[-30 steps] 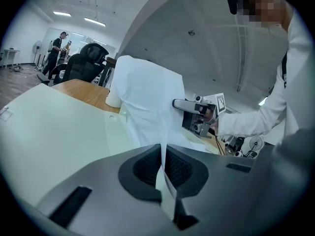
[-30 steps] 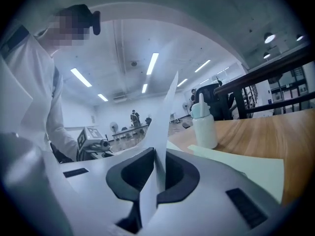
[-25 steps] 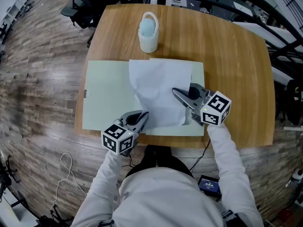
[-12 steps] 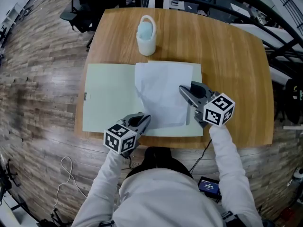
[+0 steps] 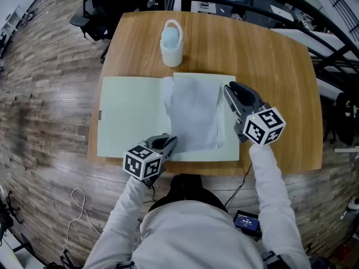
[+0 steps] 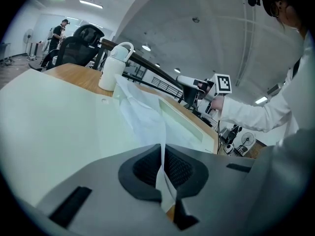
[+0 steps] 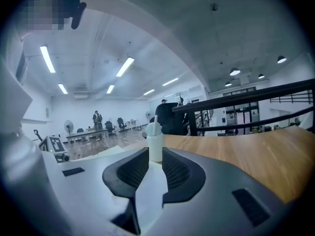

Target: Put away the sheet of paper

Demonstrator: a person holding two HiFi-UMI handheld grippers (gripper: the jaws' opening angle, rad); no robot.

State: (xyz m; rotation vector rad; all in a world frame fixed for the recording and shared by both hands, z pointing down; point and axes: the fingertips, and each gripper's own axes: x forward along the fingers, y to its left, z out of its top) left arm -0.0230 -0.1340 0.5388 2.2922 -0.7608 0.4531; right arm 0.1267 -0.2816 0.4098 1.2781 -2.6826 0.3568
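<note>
A white sheet of paper (image 5: 193,114) lies on the right half of an open pale-green folder (image 5: 132,116) on the wooden table. My left gripper (image 5: 170,142) is shut on the sheet's near left corner; in the left gripper view the paper (image 6: 142,114) runs up from between the jaws of the left gripper (image 6: 162,166). My right gripper (image 5: 231,88) hovers just right of the sheet, open, with nothing between its fingers. In the right gripper view the right gripper (image 7: 151,168) points toward a white bottle (image 7: 155,144).
The white bottle with a handle (image 5: 171,39) stands behind the folder near the table's far edge. Bare wood (image 5: 275,66) stretches to the right of the folder. The table's front edge is close below both grippers. Office chairs and desks stand beyond the table.
My right gripper opened, let go of the sheet's right side and moved right and away. The sheet settled flatter onto the folder. The left gripper stayed put.
</note>
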